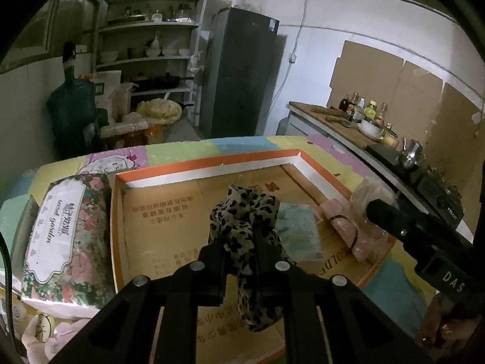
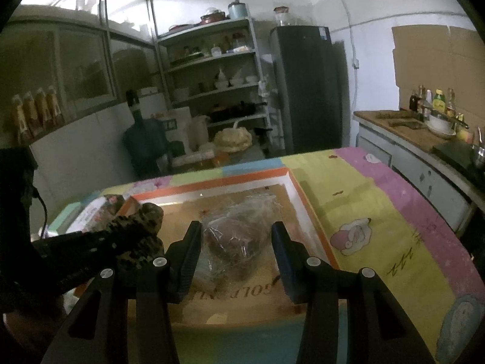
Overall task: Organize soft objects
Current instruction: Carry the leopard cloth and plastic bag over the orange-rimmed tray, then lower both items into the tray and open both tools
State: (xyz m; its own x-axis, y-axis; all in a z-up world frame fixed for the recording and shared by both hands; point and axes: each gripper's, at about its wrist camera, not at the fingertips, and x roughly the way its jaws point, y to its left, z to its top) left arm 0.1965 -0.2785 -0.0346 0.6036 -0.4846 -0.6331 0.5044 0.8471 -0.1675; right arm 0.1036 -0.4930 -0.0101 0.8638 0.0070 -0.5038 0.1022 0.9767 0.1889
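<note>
My left gripper (image 1: 239,238) is shut on a leopard-print cloth (image 1: 242,209), which hangs from the jaws over a shallow orange-rimmed cardboard box (image 1: 212,160). In the right wrist view that cloth (image 2: 142,221) shows at the left, over the box's near-left corner. My right gripper (image 2: 236,226) is shut on a clear plastic bag (image 2: 239,242) with something dark brown inside, held over the box (image 2: 227,179). In the left wrist view the right gripper (image 1: 376,210) and its bag (image 1: 369,194) are at the box's right side. A teal folded pack (image 1: 298,230) and a pink banded bundle (image 1: 342,224) lie in the box.
A floral tissue pack (image 1: 60,236) lies left of the box on the table's patchwork cover (image 2: 379,212). At the right, a counter (image 1: 333,121) holds bottles, a bowl and a metal kettle (image 1: 410,151). Shelves, a dark fridge (image 2: 309,85) and a water jug stand beyond the table.
</note>
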